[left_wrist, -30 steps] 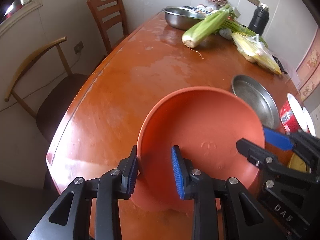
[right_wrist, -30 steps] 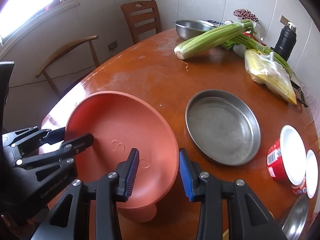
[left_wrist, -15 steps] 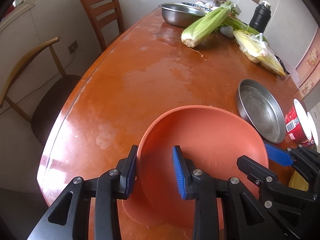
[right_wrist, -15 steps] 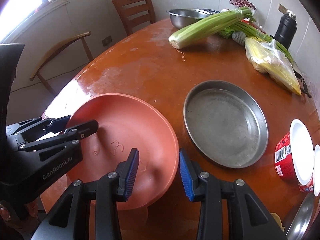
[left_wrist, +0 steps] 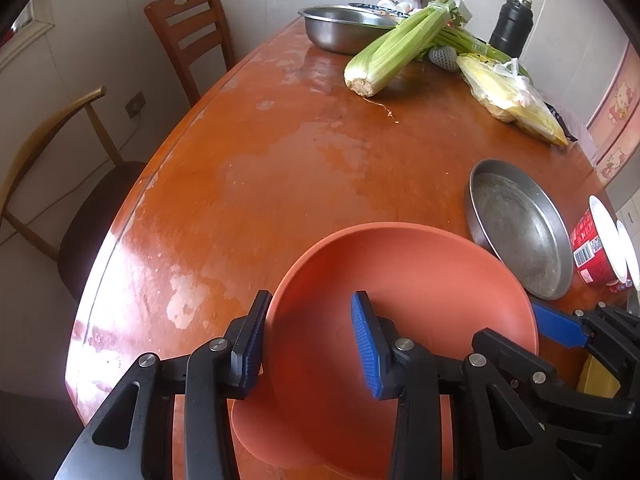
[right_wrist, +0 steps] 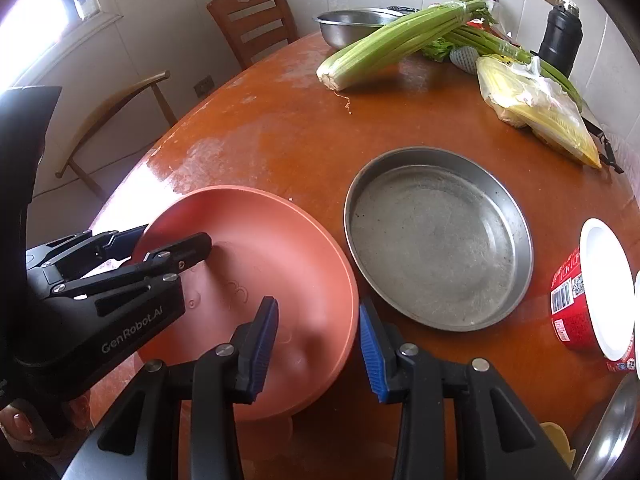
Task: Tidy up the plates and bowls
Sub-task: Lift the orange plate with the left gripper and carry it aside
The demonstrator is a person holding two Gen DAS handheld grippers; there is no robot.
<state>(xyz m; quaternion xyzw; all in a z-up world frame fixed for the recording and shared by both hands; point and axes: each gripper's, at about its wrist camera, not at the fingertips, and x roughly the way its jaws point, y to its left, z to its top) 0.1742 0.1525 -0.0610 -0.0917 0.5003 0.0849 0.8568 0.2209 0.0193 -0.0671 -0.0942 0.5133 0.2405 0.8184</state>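
A large orange bowl [left_wrist: 404,300] sits low near the table's near edge; it also shows in the right wrist view [right_wrist: 264,264]. My left gripper [left_wrist: 306,340] straddles its left rim, jaws apart, one finger outside and one inside. My right gripper [right_wrist: 318,344] straddles its right rim the same way, jaws apart. Neither pad visibly presses the rim. A round steel pan [right_wrist: 438,236] lies just right of the bowl, nearly touching it; it also shows in the left wrist view [left_wrist: 520,228].
A red instant-noodle cup [right_wrist: 588,300] lies at the right. Celery [right_wrist: 392,44], bagged corn [right_wrist: 540,108], a steel basin [right_wrist: 352,26] and a black flask [right_wrist: 560,38] stand at the far end. Two chairs [left_wrist: 192,36] stand left of the table. A steel rim [right_wrist: 608,432] shows at bottom right.
The orange bowl has come down from a steep tilt to nearly level and moved closer to the steel pan. Both grippers stayed astride its rim.
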